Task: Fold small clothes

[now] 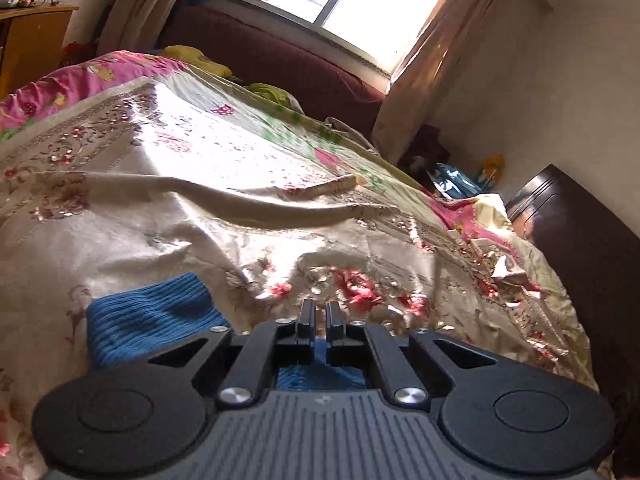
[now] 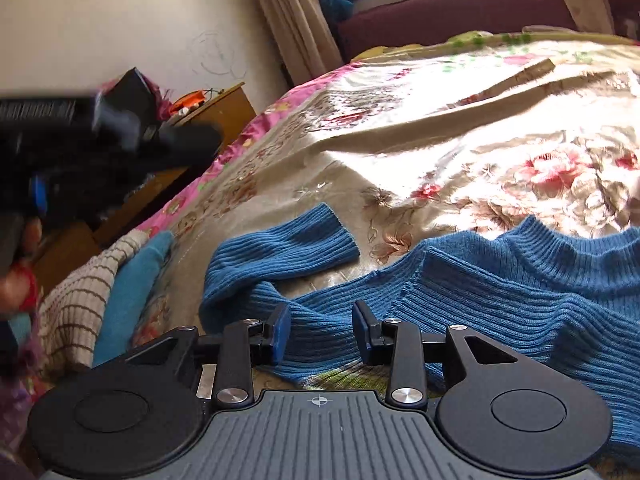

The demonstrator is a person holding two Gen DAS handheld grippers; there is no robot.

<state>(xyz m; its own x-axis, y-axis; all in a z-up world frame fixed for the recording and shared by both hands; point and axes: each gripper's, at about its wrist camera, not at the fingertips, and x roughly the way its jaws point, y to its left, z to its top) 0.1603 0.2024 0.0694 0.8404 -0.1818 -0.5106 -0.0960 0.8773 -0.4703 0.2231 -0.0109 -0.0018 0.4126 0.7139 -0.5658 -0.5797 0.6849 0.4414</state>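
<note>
A blue ribbed sweater (image 2: 500,292) lies flat on the floral bedspread (image 2: 460,168), one sleeve (image 2: 288,248) bent toward the bed's middle. My right gripper (image 2: 320,332) stands open just above the sleeve near the shoulder, and its blue pads (image 2: 280,332) do not press the knit. My left gripper (image 1: 320,316) is shut with nothing seen between its tips. It hangs above the sleeve cuff (image 1: 152,316), with more blue knit showing under the fingers. In the right wrist view the left gripper (image 2: 200,138) is a dark blur, raised at the far left.
A striped beige knit (image 2: 76,308) and a teal garment (image 2: 132,292) lie stacked at the bed's left edge. A beige garment (image 1: 200,196) stretches across mid-bed. A wooden nightstand (image 2: 224,108) stands beside the bed, and dark furniture (image 1: 580,240) at its right.
</note>
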